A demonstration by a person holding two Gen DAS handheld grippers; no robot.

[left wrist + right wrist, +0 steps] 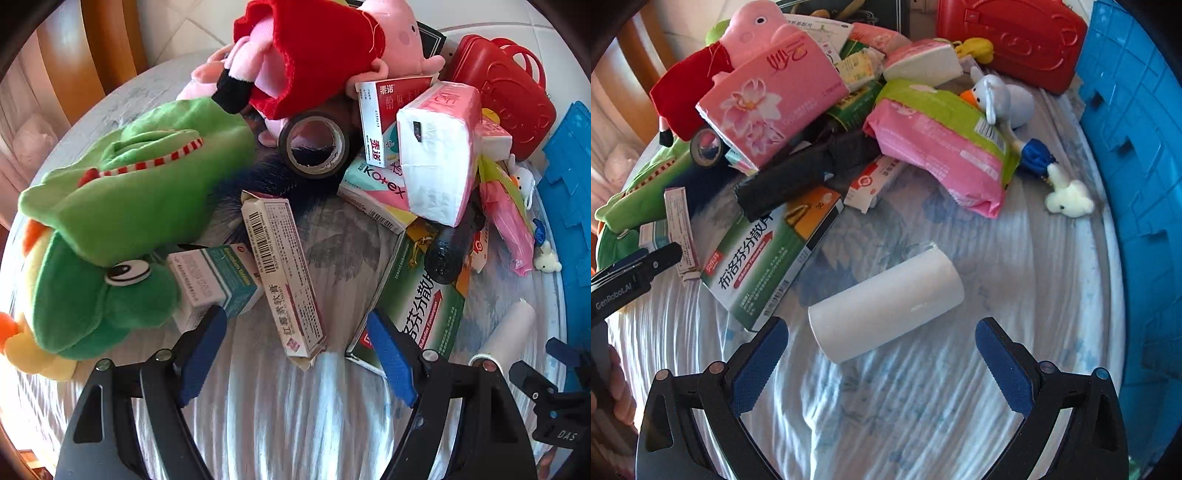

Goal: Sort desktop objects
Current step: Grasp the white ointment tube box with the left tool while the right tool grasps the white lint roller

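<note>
A pile of objects lies on a round table with a pale cloth [266, 406]. My left gripper [295, 332] is open, its blue pads either side of a long narrow medicine box [282, 275] that lies flat. A green medicine box [413, 295] lies just right of it. My right gripper [881, 341] is open just short of a white roll [886, 299] lying on its side. The green medicine box also shows in the right wrist view [768, 254]. Both grippers are empty.
A green frog plush [110, 229], pink pig plush [325, 48], tape roll [314, 144], tissue pack [439, 147], a red case [506, 88] and small toys crowd the back. A blue crate [1137, 184] stands at the table's right edge. A black roll [798, 173] lies on the green box.
</note>
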